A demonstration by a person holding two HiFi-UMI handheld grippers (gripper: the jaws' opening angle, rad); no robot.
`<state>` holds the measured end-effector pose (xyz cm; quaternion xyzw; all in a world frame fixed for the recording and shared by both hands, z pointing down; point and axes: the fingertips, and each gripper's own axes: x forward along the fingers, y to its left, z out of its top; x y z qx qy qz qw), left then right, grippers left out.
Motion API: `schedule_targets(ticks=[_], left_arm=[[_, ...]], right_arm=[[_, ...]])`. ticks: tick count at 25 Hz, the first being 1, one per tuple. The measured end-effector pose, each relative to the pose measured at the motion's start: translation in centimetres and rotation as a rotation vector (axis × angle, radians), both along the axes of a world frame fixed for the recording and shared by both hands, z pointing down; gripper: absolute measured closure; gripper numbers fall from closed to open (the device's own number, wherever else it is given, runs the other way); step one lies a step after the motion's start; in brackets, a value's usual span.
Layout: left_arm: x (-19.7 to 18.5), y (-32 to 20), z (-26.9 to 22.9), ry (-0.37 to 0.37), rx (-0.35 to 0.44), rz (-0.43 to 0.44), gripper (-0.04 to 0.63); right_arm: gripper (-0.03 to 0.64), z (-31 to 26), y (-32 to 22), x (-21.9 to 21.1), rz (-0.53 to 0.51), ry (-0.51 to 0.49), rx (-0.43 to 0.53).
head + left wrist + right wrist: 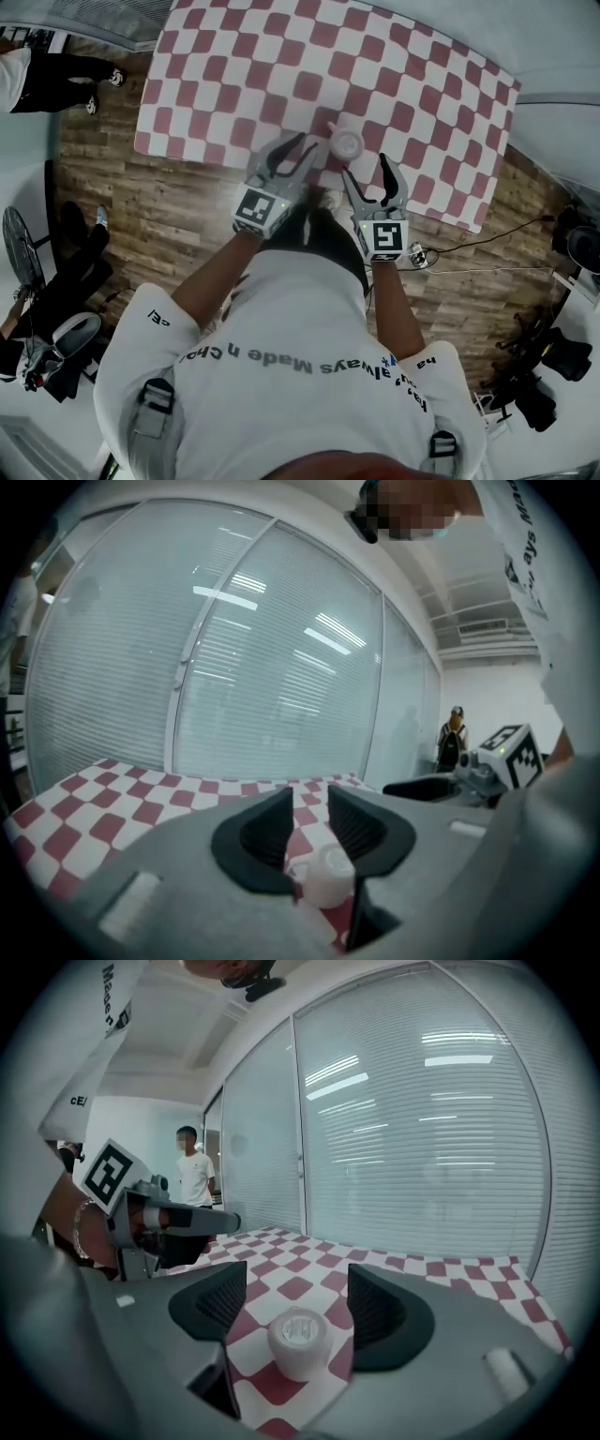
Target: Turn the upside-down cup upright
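Both bare forearms reached forward from short white sleeves, the left forearm (216,277) slanting inward and the right forearm (394,305) running almost straight ahead. The left hand-held gripper (305,148) angled toward the right one, its left marker cube (260,208) facing up, and its jaws stood only a narrow gap apart. The right hand-held gripper (367,169) sat just beside it, the right marker cube (382,236) also facing up, its jaws spread clearly wider. Both grippers pointed slightly below level, their tips near each other but apart.
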<state>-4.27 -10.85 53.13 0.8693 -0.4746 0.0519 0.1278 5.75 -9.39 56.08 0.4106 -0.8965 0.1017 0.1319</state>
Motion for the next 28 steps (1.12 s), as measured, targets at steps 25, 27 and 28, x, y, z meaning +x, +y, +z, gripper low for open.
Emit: schedule_targets(ticks=[25, 27, 28], left_arm=[[-0.8, -2.6, 15.9, -0.026, -0.098, -0.018, 0.477], [-0.9, -2.6, 16.2, -0.018, -0.109, -0.027, 0.477], [-1.0, -2.6, 16.5, -0.018, -0.112, -0.029, 0.477]], right_arm=[[0.175, 16.0, -3.3, -2.8, -0.041, 0.018, -0.035], [0.175, 16.3, -3.4, -3.0, -0.053, 0.018, -0.032], [0.175, 16.4, -3.5, -3.1, -0.057, 0.016, -0.032]])
